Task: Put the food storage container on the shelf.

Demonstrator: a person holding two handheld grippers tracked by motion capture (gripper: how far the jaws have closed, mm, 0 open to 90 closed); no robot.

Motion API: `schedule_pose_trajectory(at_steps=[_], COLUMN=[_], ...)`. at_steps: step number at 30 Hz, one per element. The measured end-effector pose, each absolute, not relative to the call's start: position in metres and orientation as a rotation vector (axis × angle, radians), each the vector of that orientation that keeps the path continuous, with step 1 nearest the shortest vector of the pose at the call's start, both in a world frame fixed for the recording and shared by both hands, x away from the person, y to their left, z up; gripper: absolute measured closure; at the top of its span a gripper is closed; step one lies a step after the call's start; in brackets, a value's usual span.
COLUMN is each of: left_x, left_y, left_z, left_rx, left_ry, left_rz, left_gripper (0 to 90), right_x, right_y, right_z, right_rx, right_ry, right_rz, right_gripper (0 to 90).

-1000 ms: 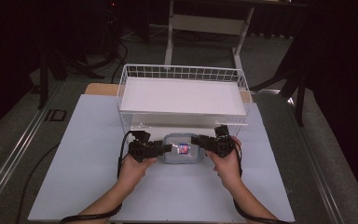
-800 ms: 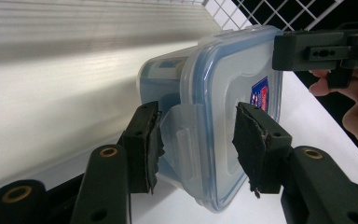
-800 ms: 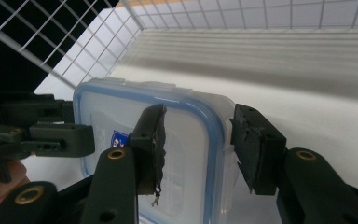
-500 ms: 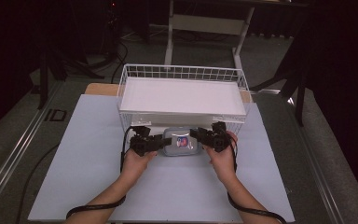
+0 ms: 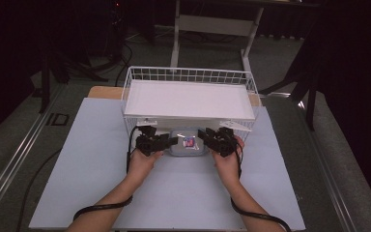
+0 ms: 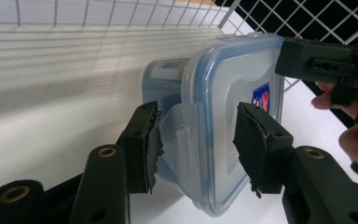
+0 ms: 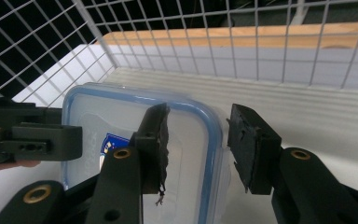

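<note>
the clear box (image 5: 189, 143) is lying flat between the left gripper (image 5: 166, 141) and right gripper (image 5: 207, 137), long side running across. both grippers are squeezing its end flaps, beside the basket (image 5: 189, 76).

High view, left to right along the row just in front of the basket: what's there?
Left gripper → clear lidded container with a blue-rimmed lid and a small sticker → right gripper. All three sit on the pale mat, close to the front wall of the white wire basket.
</note>
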State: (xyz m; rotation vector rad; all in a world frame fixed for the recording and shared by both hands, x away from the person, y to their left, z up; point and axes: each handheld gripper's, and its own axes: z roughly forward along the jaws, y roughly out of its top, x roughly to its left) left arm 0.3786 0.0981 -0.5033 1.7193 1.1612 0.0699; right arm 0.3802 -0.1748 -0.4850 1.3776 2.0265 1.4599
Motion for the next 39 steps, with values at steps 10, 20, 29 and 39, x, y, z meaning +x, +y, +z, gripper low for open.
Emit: schedule_pose_trajectory(at_steps=[10,20,29,39], left_x=[0.386,0.388,0.38,0.344], left_y=[0.091,0.086,0.092,0.107], left_z=[-0.507,-0.511,-0.507,-0.503], left_rx=[1.736,1.732,1.727,1.759], left_ry=[1.101,1.164,1.11,1.069], left_rz=[0.15,0.232,0.233,0.218], left_gripper=[48.2,44.6,44.0,43.3], right_x=[0.383,0.383,0.375,0.346], right_y=[-0.172,-0.169,-0.165,-0.163], right_z=[-0.49,-0.494,-0.496,-0.493], right_rx=[1.34,1.343,1.174,1.168], right_ry=[1.951,1.945,1.99,2.071], right_rz=[1.438,1.428,1.399,1.425], right_gripper=[57.9,56.1,58.9,57.5])
